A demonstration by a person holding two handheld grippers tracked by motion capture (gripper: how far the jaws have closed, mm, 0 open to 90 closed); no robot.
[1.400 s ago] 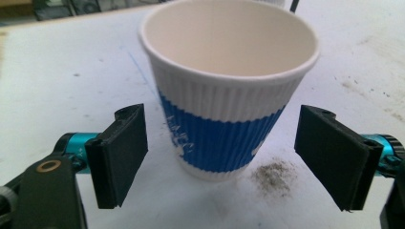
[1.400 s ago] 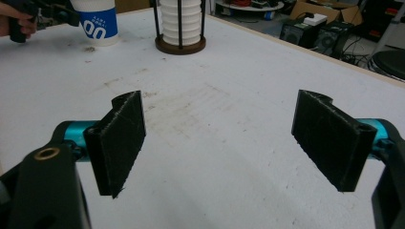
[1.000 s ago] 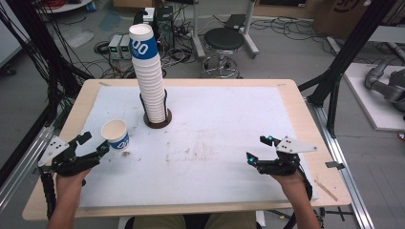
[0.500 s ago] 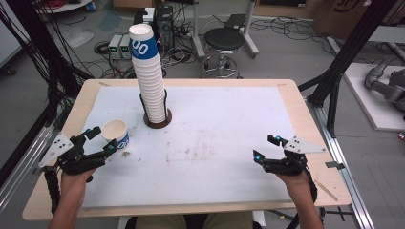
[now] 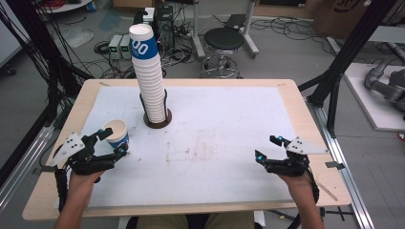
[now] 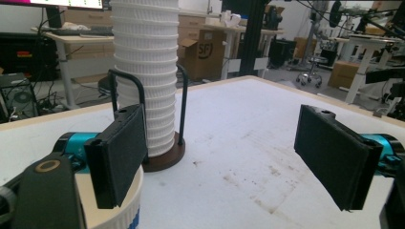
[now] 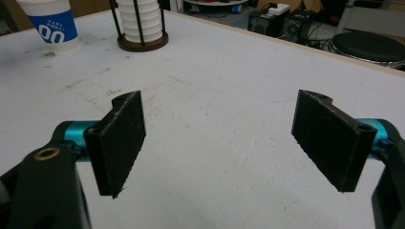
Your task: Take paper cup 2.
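Item: paper cup (image 5: 117, 134), white with a blue band, upright on the white mat (image 5: 215, 124) at the near left of the table (image 5: 291, 95). It stands apart from the cup stack (image 5: 149, 81), which rises from a round brown holder (image 5: 156, 122) farther back and to the right.

Item: your left gripper (image 5: 110, 143). Jaws spread wide. The far jaw sits over the cup's far-left rim, the near jaw just to the cup's near right, so the cup lies partly in the gap. In the left gripper view, the left pad (image 6: 119, 152) overlaps the cup's rim (image 6: 117, 210) at the bottom left; the right pad stands well clear of it. I cannot tell whether the left pad touches the cup.

Item: your right gripper (image 5: 267, 149), near right of the mat, well apart from the cup. Jaws wide open, bare mat between them.
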